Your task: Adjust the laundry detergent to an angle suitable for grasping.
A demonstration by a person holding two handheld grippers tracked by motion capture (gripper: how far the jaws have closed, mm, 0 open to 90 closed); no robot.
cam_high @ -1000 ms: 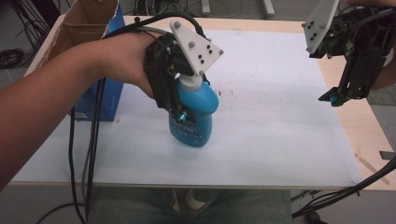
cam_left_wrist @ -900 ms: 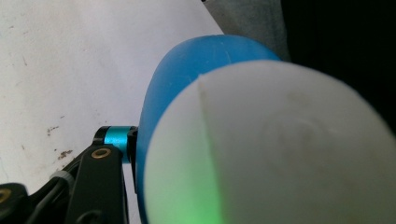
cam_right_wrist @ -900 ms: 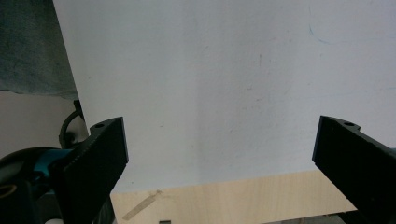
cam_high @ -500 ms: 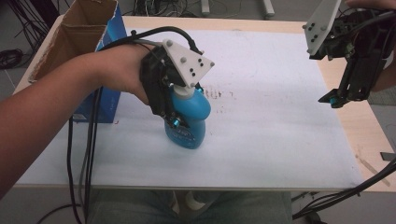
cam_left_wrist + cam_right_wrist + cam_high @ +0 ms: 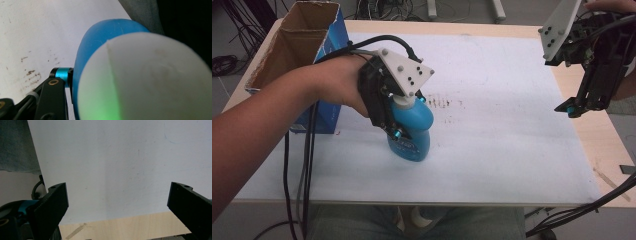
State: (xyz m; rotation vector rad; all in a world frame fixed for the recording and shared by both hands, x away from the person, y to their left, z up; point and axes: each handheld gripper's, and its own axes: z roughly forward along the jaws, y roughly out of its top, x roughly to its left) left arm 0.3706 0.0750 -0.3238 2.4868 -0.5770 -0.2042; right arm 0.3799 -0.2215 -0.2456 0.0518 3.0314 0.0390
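Since a second ago the left gripper point(image 5: 404, 122), clamped on the blue bottle point(image 5: 412, 130), has shifted slightly toward the cardboard box point(image 5: 297, 55), so the pickup looks done and placement remains, while the right gripper point(image 5: 574, 107) hangs wide open over the table point(image 5: 512, 150).

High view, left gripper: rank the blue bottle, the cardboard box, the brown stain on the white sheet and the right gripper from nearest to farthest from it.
From the left gripper:
1. Blue bottle, clamped in its jaws.
2. Brown stain, just right of the bottle on the white sheet; the cardboard box at the table's left edge is about as near, too close to call.
3. Right gripper, open, over the right edge.
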